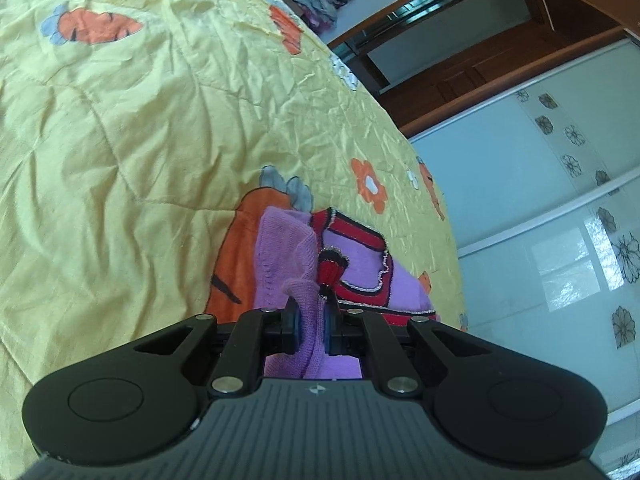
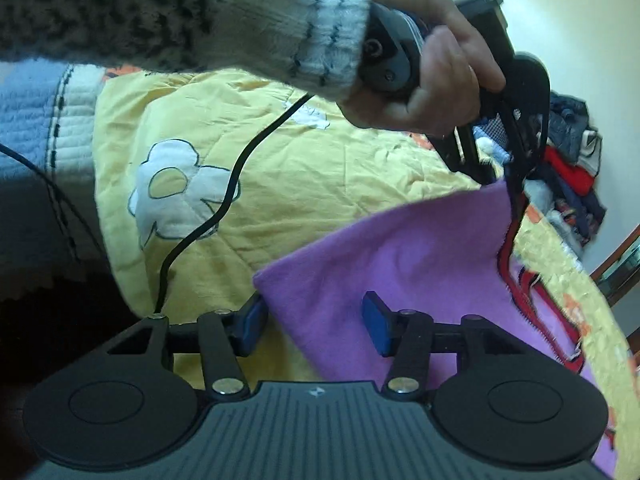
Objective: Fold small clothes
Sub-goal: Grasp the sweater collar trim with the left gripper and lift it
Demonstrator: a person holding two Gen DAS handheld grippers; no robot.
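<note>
A small purple knit garment [image 1: 360, 264] with red and black trim lies on a bed covered by a yellow quilt [image 1: 152, 128] printed with orange carrots and flowers. The garment sits near the quilt's edge, partly lifted off it.

In the left wrist view, the left hand-held gripper [image 1: 311, 330] is nearly closed, its jaws pinching a bunched fold of the purple knit. The cloth rises between the two pads and drapes down on both sides. A red and black trimmed piece hangs just beside the pinched fold.

In the right wrist view, the right hand-held gripper [image 2: 316, 326] has its jaws about half apart. No earlier view is given, so only this stance can be told. A corner of the purple cloth lies between the blue pads [image 2: 376, 320]; the right pad sits over the cloth, and the left pad stands at the cloth's edge. Whether the pads press on it cannot be told.

The same view shows a hand [image 2: 428, 80] in a fuzzy grey and white sleeve [image 2: 200, 12] holding the left hand-held gripper up, with the purple cloth hanging from its tip. A black cable [image 2: 224, 200] trails across the quilt. A pile of clothes [image 2: 568, 168] lies at the far end of the bed.
</note>
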